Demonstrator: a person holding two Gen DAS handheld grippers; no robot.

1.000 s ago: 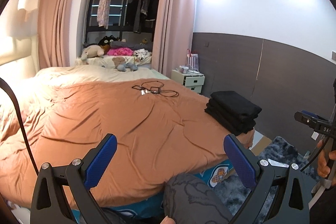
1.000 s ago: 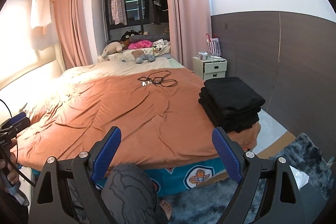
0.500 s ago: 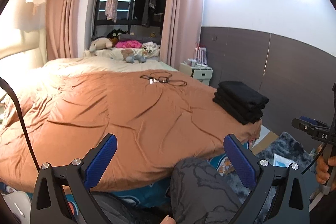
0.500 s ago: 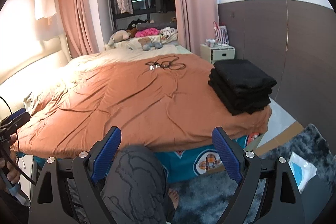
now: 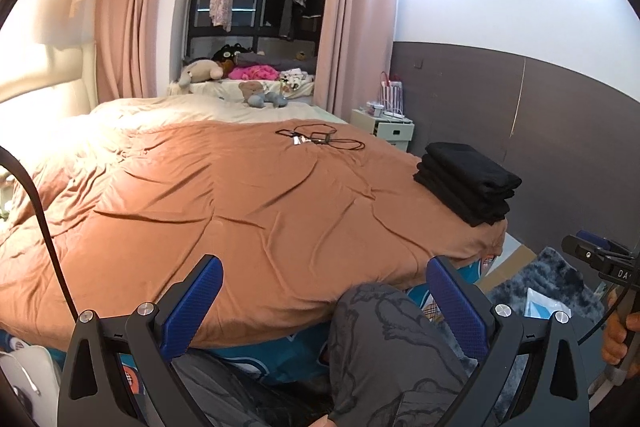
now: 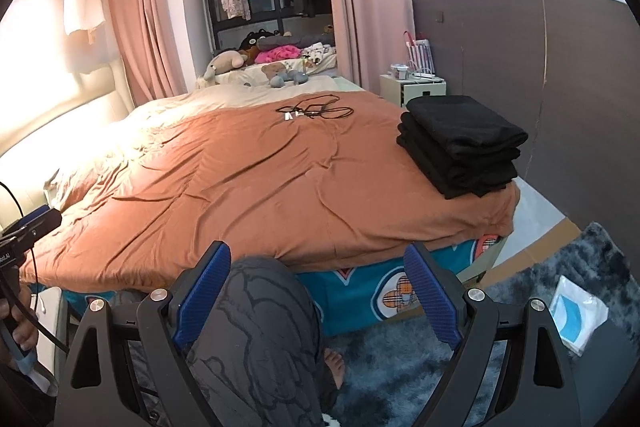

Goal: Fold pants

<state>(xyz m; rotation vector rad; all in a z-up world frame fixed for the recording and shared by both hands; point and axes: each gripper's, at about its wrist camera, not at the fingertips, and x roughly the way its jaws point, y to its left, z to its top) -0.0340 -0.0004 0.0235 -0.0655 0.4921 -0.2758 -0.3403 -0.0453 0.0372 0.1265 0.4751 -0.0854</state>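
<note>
Holding both grippers low at the foot of the bed [image 5: 248, 211], I've got the left gripper [image 5: 324, 307] with its blue fingers [image 5: 192, 307] spread wide apart and nothing between them but open air. Same story on the right gripper [image 6: 318, 293]: fingers [image 6: 430, 291] well apart, gripping nothing. On the left wrist view, the folded black pants [image 5: 468, 183] sit as a neat stack out at two o'clock, on the far right corner of the orange duvet. On the right wrist view that stack [image 6: 460, 143] comes up at one o'clock, resting flat on the duvet, right by the mattress edge. Neither gripper touches it; both are well apart from it. Up at twelve o'clock, a tangle of black cables [image 5: 320, 139] lies on the duvet, further back than the stack. Beyond it, soft toys [image 5: 200, 71] are heaped on the window ledge. A white nightstand [image 6: 412, 89] stands just past the bed, against the grey wall. Down at six o'clock, a knee in grey patterned trousers [image 6: 260, 327] fills the lower frame between the right gripper's fingers. A blue and white packet [image 6: 576, 311] lies on the dark shaggy rug [image 6: 560, 259] at four o'clock.
</note>
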